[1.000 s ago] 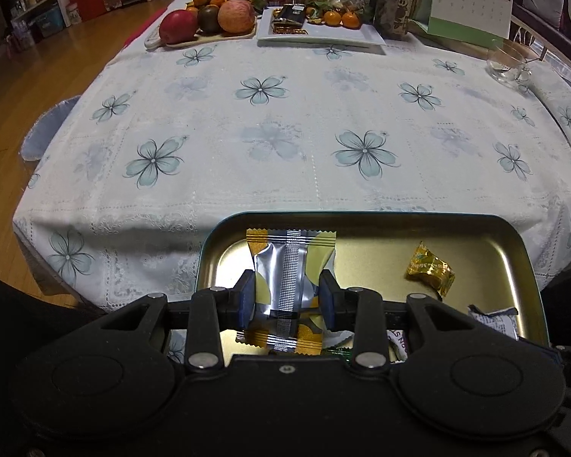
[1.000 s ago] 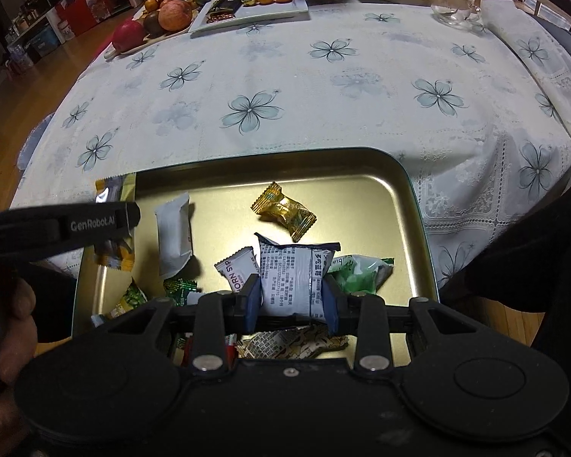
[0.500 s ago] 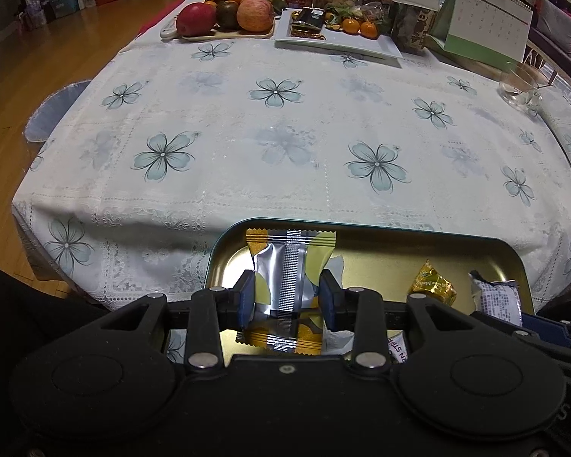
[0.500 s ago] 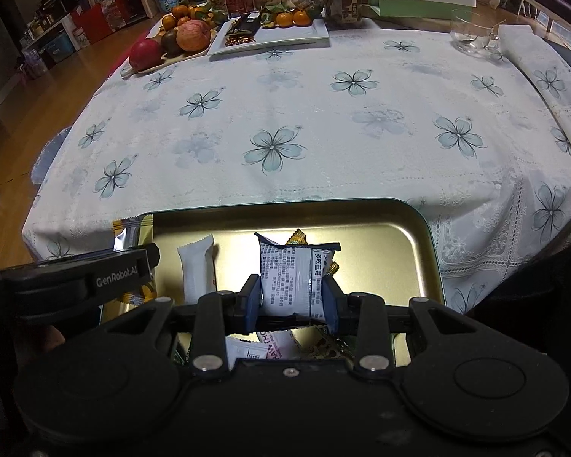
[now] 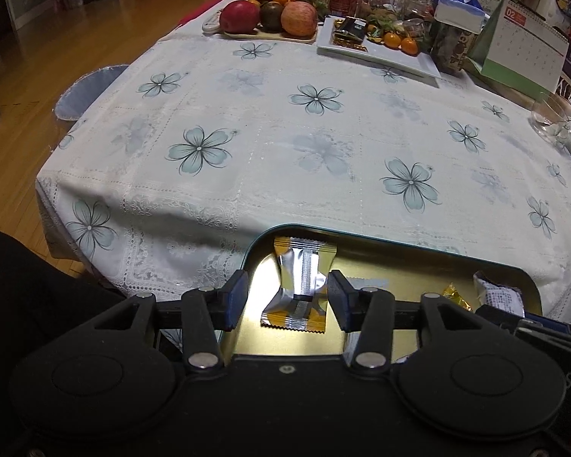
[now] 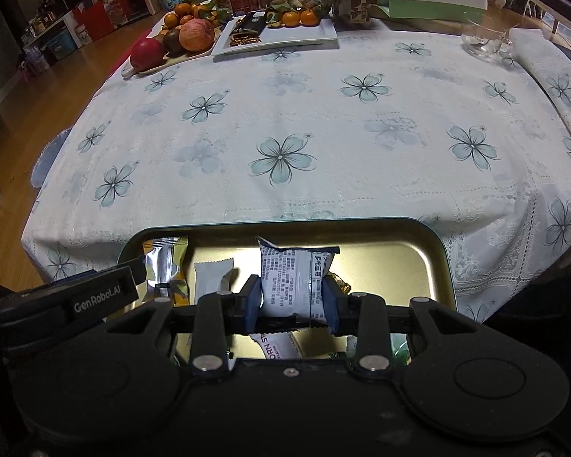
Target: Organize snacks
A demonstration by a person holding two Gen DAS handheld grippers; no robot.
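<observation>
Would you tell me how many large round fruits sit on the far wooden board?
3: a red apple at the left, a dark fruit in the middle, a pink apple at the right. Others may hide behind them.

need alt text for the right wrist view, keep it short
The right tongs grip a white printed snack packet above a gold tin tray of wrapped snacks at the near edge of a floral tablecloth. The left tongs reach in from the left beside a yellow and silver packet.
</observation>
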